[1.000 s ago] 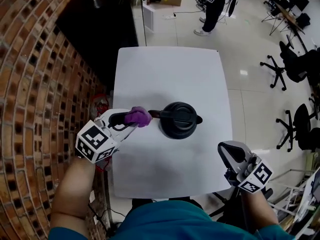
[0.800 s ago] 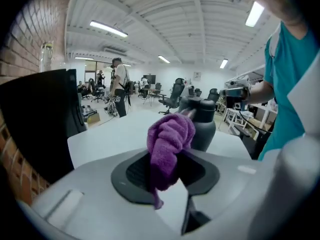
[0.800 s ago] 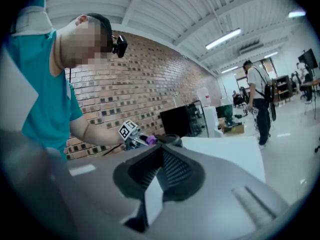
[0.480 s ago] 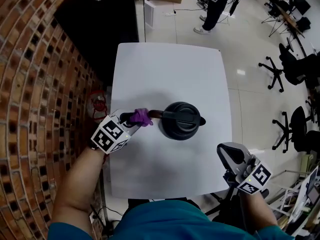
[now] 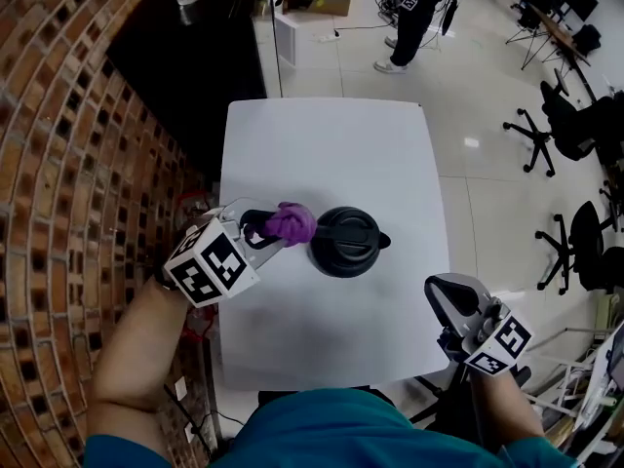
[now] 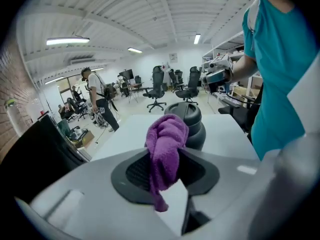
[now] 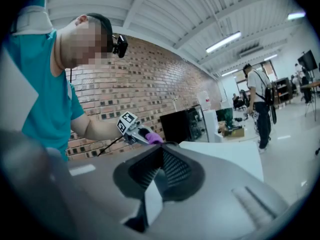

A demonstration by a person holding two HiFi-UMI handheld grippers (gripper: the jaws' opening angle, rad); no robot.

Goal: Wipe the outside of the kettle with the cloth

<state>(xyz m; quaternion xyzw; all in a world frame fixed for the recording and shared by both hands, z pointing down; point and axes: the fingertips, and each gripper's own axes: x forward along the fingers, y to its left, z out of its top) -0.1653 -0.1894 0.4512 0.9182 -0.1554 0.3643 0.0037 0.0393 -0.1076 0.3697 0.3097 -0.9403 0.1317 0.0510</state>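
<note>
A black kettle (image 5: pixel 348 241) stands near the middle of the white table (image 5: pixel 322 144), its spout pointing right. My left gripper (image 5: pixel 276 227) is shut on a purple cloth (image 5: pixel 291 223), which rests against the kettle's left side and hides the handle. In the left gripper view the cloth (image 6: pixel 166 144) hangs bunched between the jaws, with the kettle (image 6: pixel 188 121) just behind it. My right gripper (image 5: pixel 444 300) hovers off the table's front right corner, its jaws together and holding nothing. In the right gripper view its jaws (image 7: pixel 161 151) meet, and the cloth (image 7: pixel 154 138) shows far off.
A brick wall (image 5: pixel 68 144) runs along the left side. Office chairs (image 5: pixel 575 125) stand on the tiled floor at the right. A person (image 5: pixel 414 8) stands beyond the table's far edge. A dark cabinet (image 5: pixel 185 57) sits at the far left.
My left gripper has carried the cloth to the right, from the handle's outer end up against the kettle's body. The right gripper has stayed where it was.
</note>
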